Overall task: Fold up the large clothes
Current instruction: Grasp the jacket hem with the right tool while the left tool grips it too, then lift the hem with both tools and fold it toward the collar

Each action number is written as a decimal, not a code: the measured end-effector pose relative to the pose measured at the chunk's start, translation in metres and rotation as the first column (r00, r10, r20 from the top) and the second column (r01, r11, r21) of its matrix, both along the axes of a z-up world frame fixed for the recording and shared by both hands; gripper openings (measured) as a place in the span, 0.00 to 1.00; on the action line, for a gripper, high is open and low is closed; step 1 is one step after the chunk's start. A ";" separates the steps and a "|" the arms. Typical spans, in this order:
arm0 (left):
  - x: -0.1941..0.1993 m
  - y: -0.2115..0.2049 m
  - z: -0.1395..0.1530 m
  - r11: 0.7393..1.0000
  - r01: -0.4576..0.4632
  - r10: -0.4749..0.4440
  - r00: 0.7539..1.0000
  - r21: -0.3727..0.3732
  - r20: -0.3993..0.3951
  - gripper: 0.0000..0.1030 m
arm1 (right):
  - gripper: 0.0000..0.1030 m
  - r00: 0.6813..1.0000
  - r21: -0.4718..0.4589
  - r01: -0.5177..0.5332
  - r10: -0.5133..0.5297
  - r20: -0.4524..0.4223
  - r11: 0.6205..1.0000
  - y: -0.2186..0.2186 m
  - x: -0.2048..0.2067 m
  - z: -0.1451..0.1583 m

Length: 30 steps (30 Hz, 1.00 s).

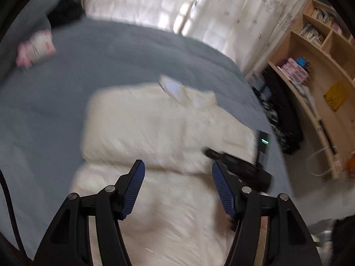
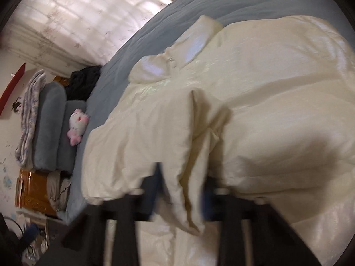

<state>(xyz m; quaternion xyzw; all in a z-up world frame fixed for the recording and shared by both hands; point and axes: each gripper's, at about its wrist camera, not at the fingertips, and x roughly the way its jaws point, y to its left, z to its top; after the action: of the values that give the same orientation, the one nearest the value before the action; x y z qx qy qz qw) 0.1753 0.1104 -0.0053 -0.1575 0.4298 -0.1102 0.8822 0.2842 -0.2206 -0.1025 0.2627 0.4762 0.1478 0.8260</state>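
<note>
Clearly the biggest risk lies with the right gripper (image 2: 182, 190): its jaws look closed on a loose fold of the cream padded coat (image 2: 255, 102), and that fold is only a thin flap of slippery, puffy cloth, so a quick pull could let it slide out or drag just the top layer while the bulk stays put. Both views are blurred, which suggests fast motion, and a jerk at this speed could undo the folds already stacked on the grey bed cover (image 1: 66, 84). The left gripper (image 1: 177, 190) has its jaws apart with nothing between the blue pads (image 1: 133, 190), hovering over the near part of the coat; if it drops too soon it may pin the cloth the other hand is trying to lift. The right gripper's black body (seen in the left view, at the coat's right edge) is close enough to the left one that the two could knock together. The coat lies folded across the near half of the bed, its collar at the far end, directly below and ahead of both grippers. A pink soft toy (image 2: 77, 124) sits far off by the pillows, well clear.
</note>
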 end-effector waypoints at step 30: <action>0.188 -0.008 -0.192 0.941 -0.163 0.194 0.978 0.295 -0.079 0.87 | 0.15 0.978 -0.407 0.200 -0.153 0.145 0.891 -0.048 0.026 -0.016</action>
<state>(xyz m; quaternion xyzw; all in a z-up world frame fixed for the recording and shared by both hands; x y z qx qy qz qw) 0.3630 0.1026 -0.1968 -0.0717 0.4716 0.0423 0.8779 0.3103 -0.2688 -0.1189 0.1131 0.4251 -0.0194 0.8979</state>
